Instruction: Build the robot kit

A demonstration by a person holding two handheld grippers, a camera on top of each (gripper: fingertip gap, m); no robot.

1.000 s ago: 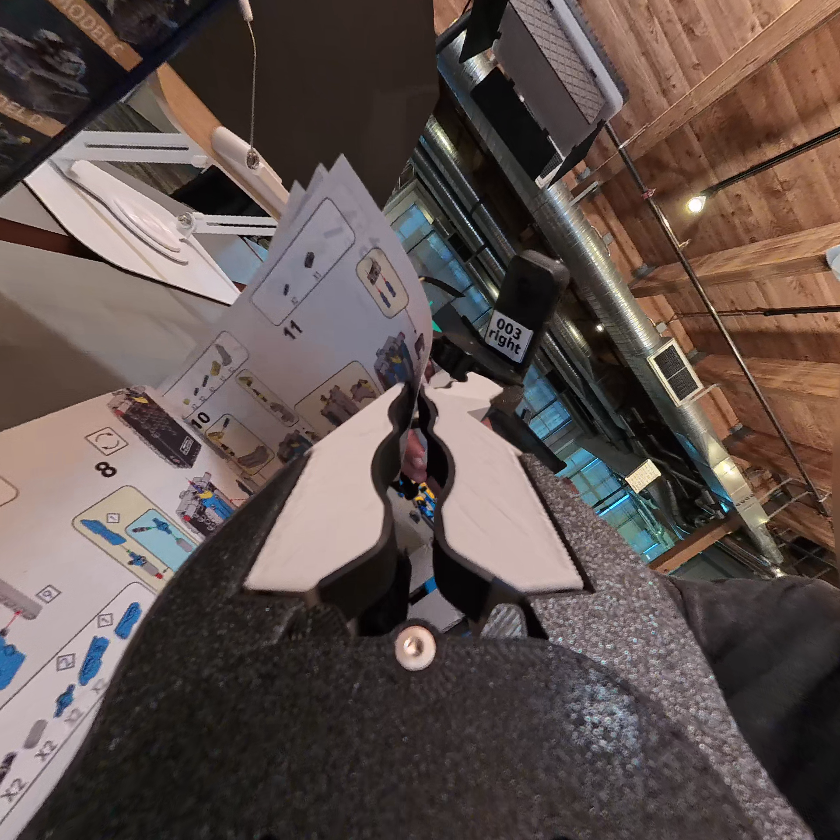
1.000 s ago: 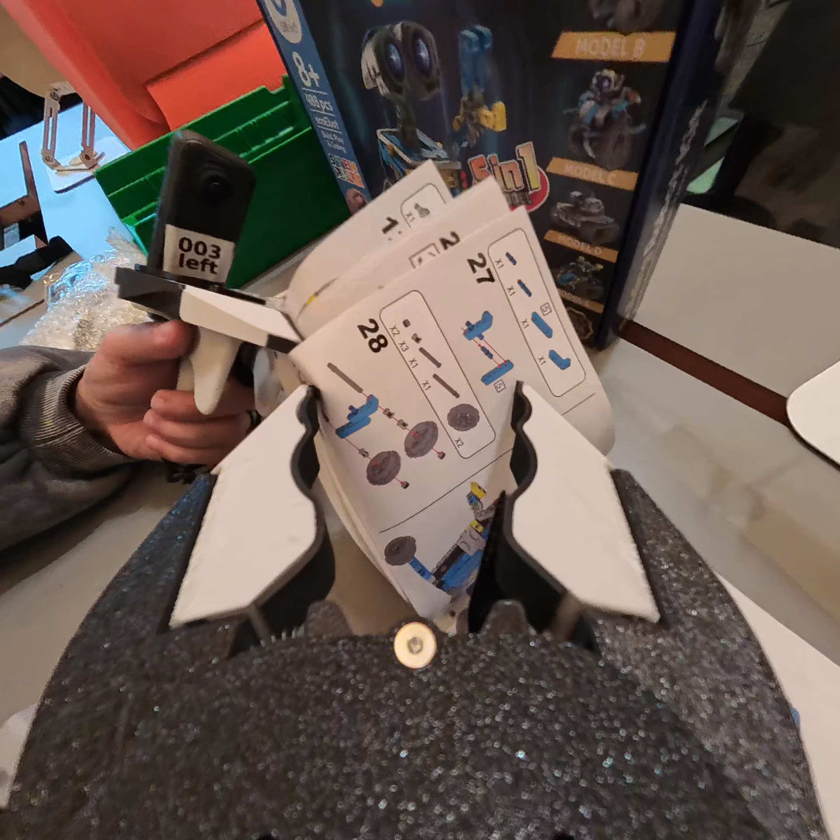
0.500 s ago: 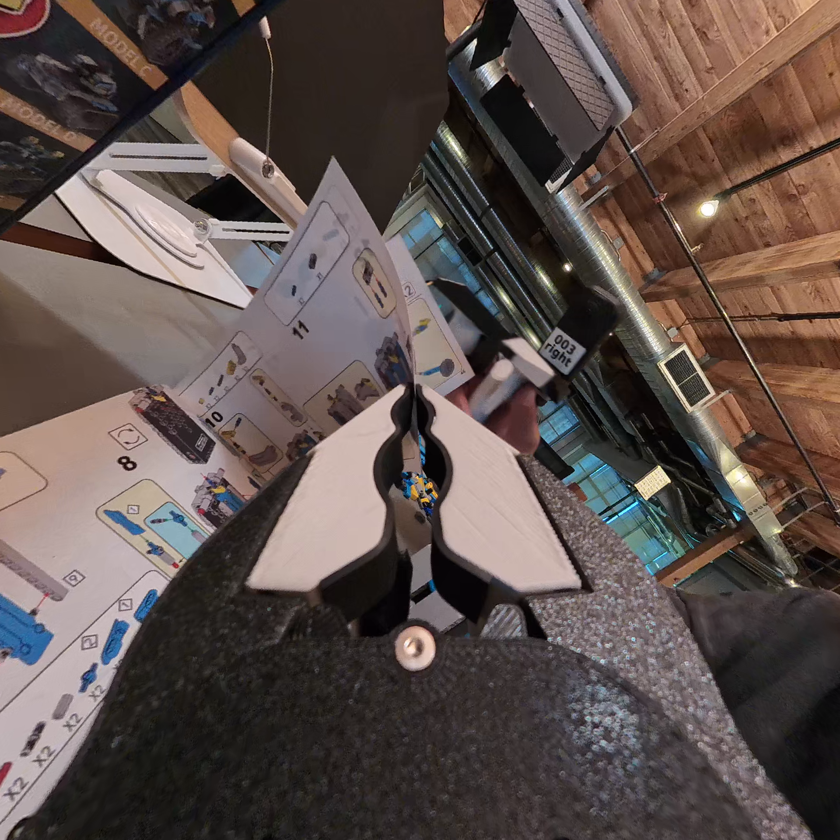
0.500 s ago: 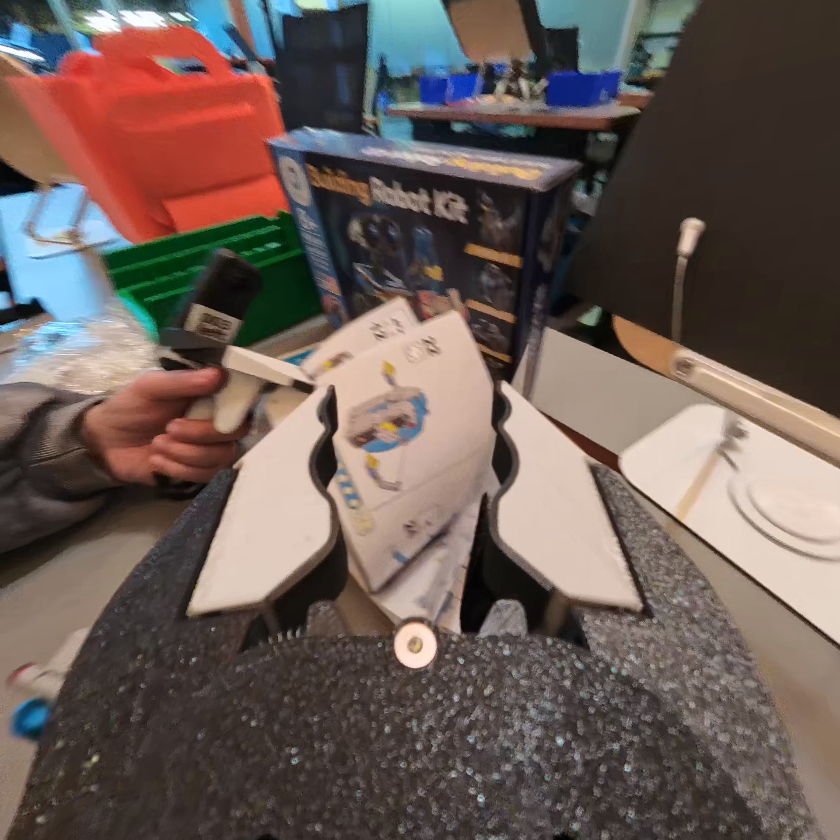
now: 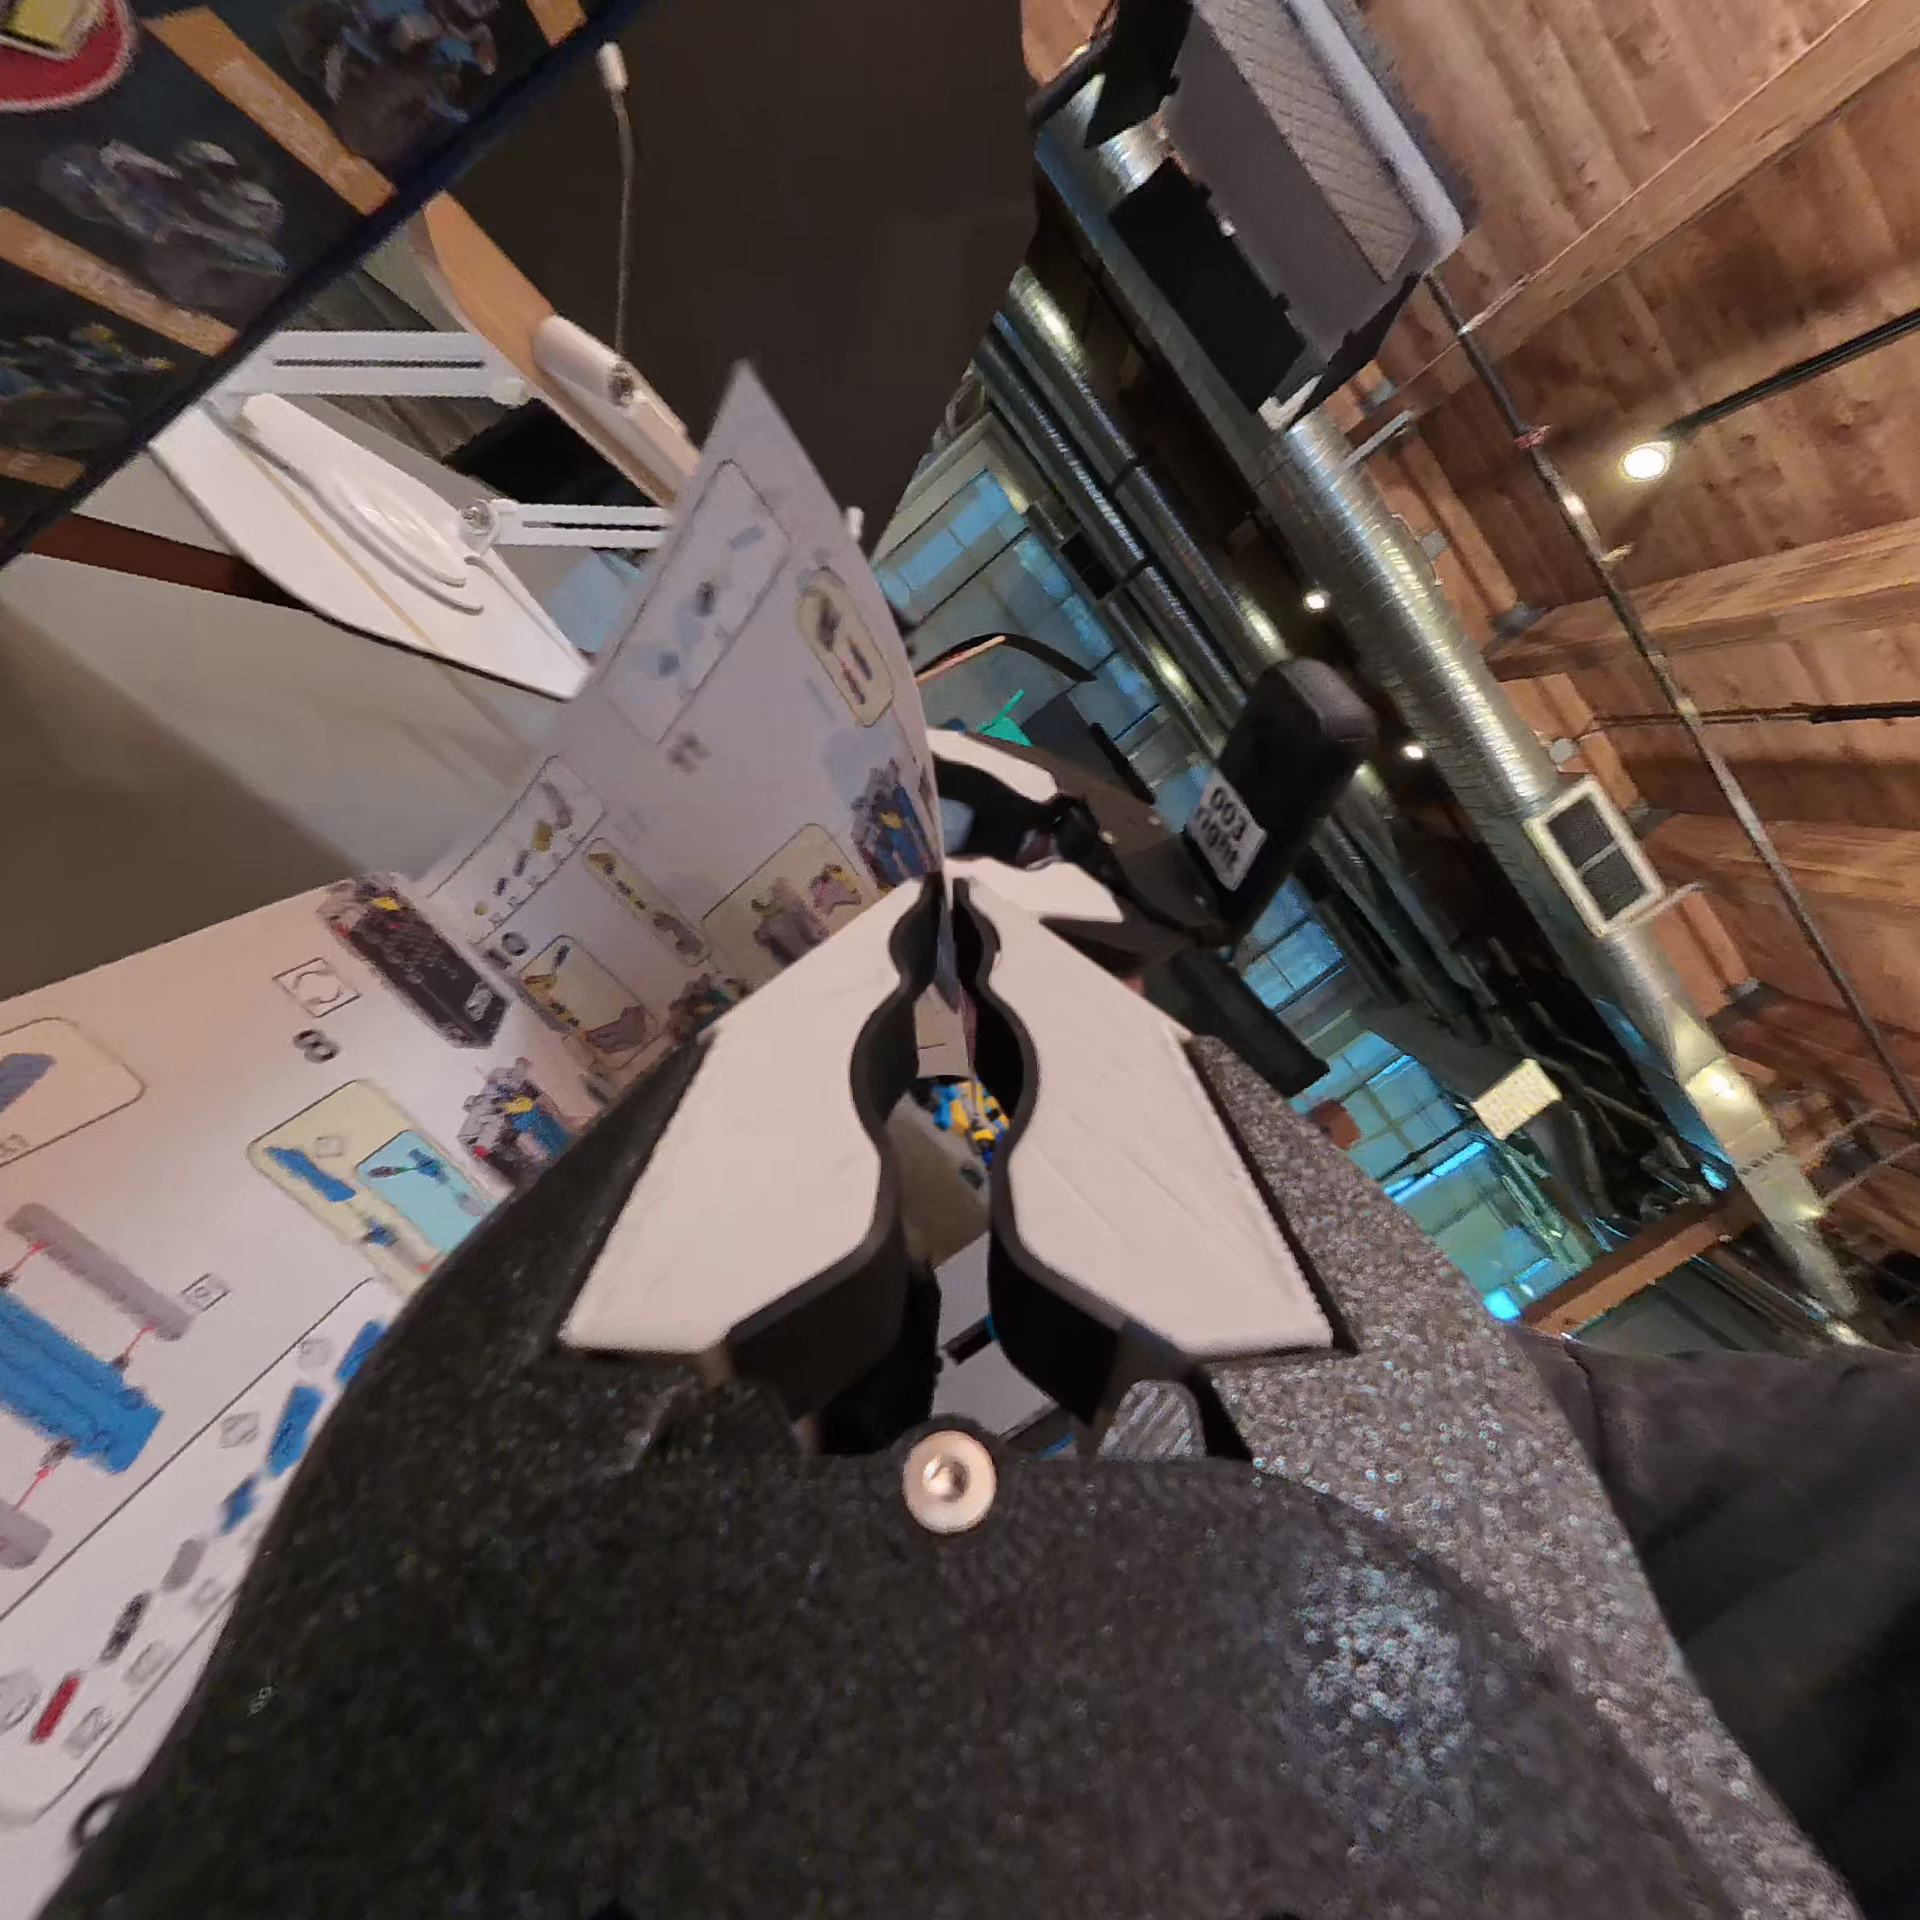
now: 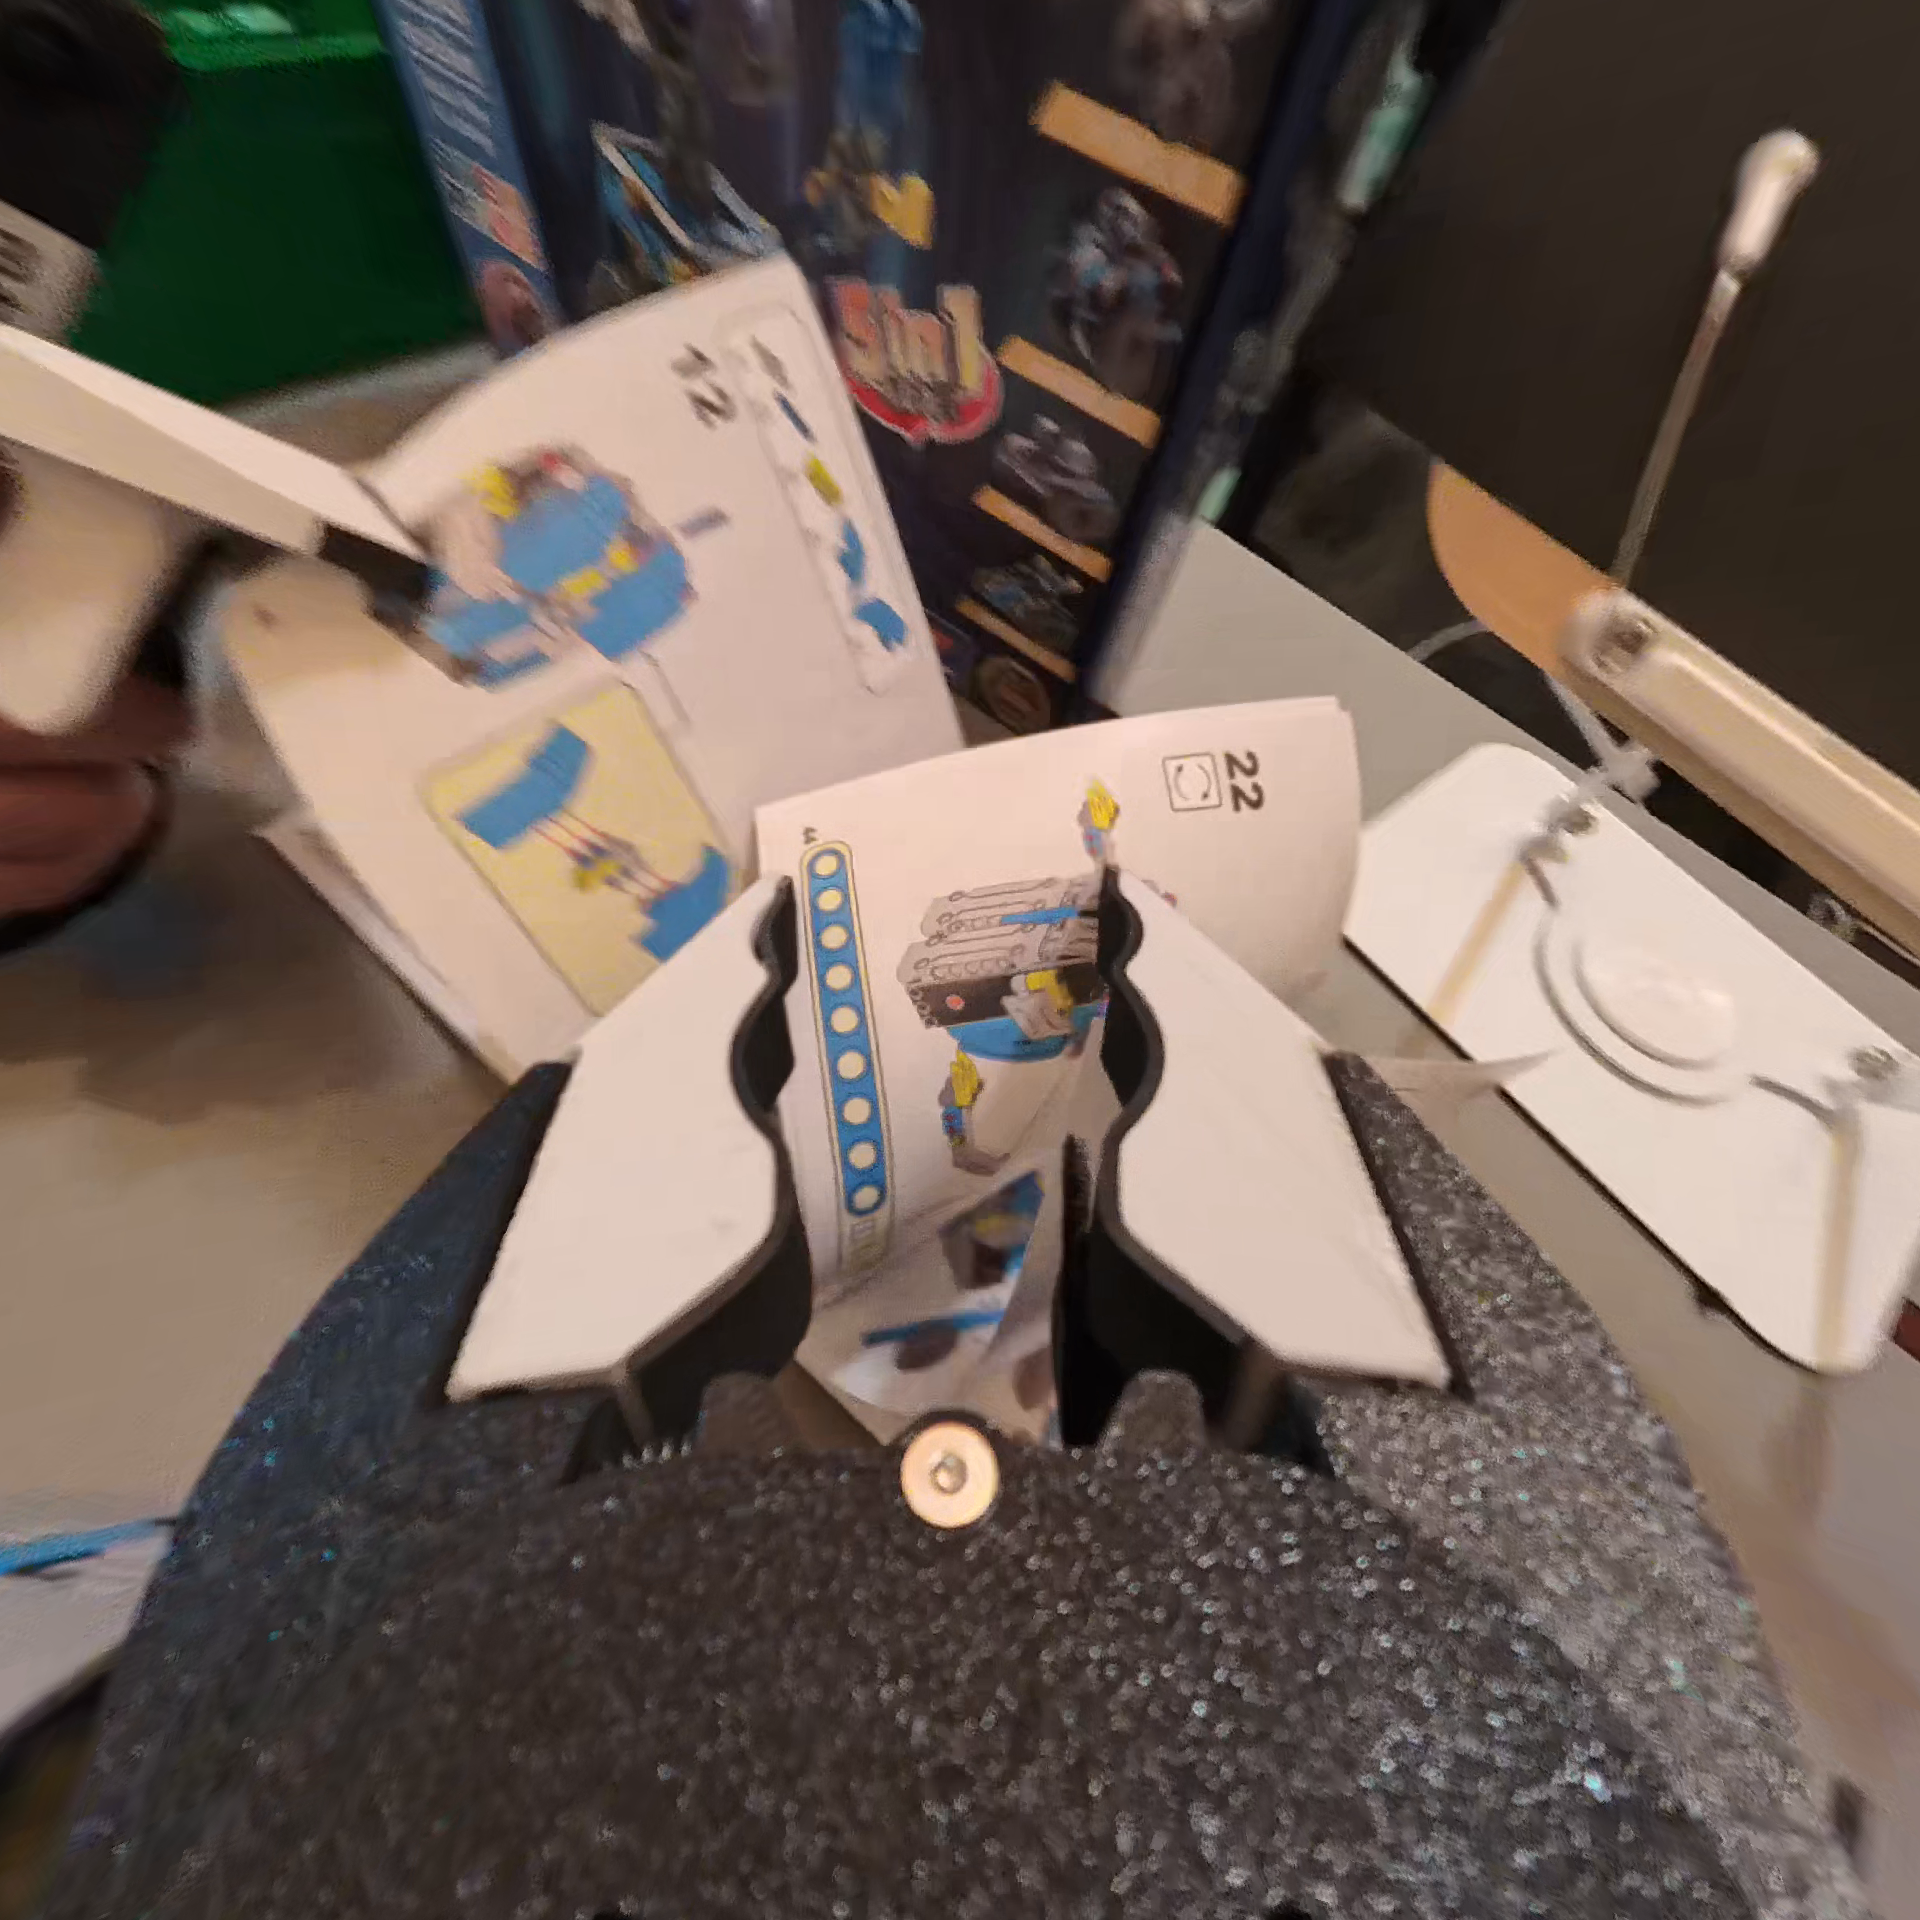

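Looking along my left gripper point(image 5: 948, 904), I see its fingers pressed together on the edge of a booklet point(image 5: 727, 748) page that stands up and curls; the right gripper point(image 5: 1049, 831) sits just behind that sheet. In the right wrist view, my right gripper point(image 6: 940, 904) is spread apart with folded booklet point(image 6: 1039, 894) pages lying between its fingers. A toy box point(image 6: 935, 260) stands close behind, and a white stand point(image 6: 1662, 1039) lies on the bench point(image 6: 208, 1143) to the right.
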